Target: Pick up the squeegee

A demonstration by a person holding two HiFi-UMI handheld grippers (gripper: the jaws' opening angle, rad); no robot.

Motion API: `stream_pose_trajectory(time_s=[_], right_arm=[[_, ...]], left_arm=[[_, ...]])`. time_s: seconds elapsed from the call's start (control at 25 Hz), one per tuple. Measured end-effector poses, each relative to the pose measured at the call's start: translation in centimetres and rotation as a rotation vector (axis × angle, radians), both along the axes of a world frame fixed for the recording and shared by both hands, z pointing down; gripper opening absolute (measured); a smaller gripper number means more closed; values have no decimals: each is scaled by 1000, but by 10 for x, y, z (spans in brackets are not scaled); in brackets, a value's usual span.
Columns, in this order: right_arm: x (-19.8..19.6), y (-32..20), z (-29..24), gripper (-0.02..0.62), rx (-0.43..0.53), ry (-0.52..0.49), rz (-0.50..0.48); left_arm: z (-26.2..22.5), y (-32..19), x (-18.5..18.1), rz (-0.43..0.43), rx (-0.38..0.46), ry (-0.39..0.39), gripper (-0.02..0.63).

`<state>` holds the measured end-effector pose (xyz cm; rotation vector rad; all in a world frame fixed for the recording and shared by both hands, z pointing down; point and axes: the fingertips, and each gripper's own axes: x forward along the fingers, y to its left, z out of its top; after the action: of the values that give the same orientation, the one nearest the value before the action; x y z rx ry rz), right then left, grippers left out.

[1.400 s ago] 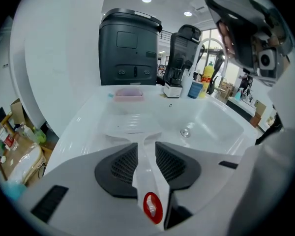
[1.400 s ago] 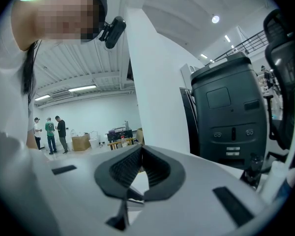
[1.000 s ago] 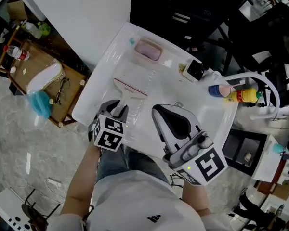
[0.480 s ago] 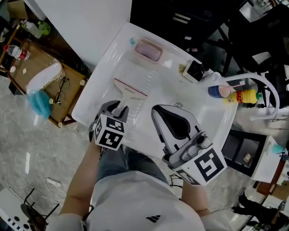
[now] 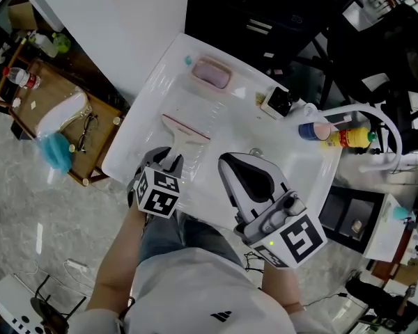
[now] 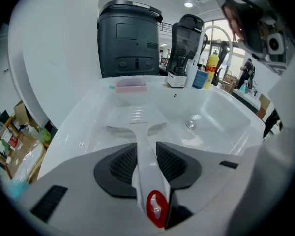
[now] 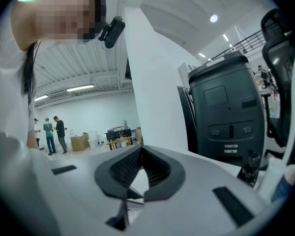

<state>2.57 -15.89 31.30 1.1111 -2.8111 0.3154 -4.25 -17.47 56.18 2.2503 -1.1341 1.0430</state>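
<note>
The white squeegee [image 5: 186, 136] with a red-edged blade lies on the drainboard of the white sink [image 5: 143, 103]. Its handle runs back toward me and ends in a red hanging loop [image 6: 156, 208]. My left gripper [image 5: 168, 161] points steeply down over that handle. In the left gripper view the handle [image 6: 143, 151] lies between the two dark ribbed pads, and the jaws are opening. My right gripper [image 5: 227, 158] hovers over the basin at the near rim. Its fingertips [image 7: 140, 149] meet, shut on nothing.
A pink soap dish [image 5: 212, 73] sits at the sink's far rim. A small black-and-white box [image 5: 279, 101], a blue bottle [image 5: 311, 130], a yellow bottle [image 5: 350, 139] and a white faucet [image 5: 368, 113] stand at the right. A wooden side table [image 5: 59, 120] is left.
</note>
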Motion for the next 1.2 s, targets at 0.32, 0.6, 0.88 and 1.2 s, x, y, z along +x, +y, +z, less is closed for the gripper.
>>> stream_pose_trajectory(time_s=[0.32, 0.6, 0.88, 1.2], right_arm=[[-1, 3, -1, 11, 5, -1, 0], [-4, 7, -4, 11, 12, -4, 6], [-3, 10, -8, 11, 24, -1, 32], [3, 13, -15, 11, 41, -4, 75]], left_arm=[[-8, -1, -5, -40, 10, 54, 121], [-25, -4, -7, -44, 58, 94, 120], [-42, -8, -7, -29, 99, 123, 118], [-74, -14, 6, 13, 156, 176, 118]])
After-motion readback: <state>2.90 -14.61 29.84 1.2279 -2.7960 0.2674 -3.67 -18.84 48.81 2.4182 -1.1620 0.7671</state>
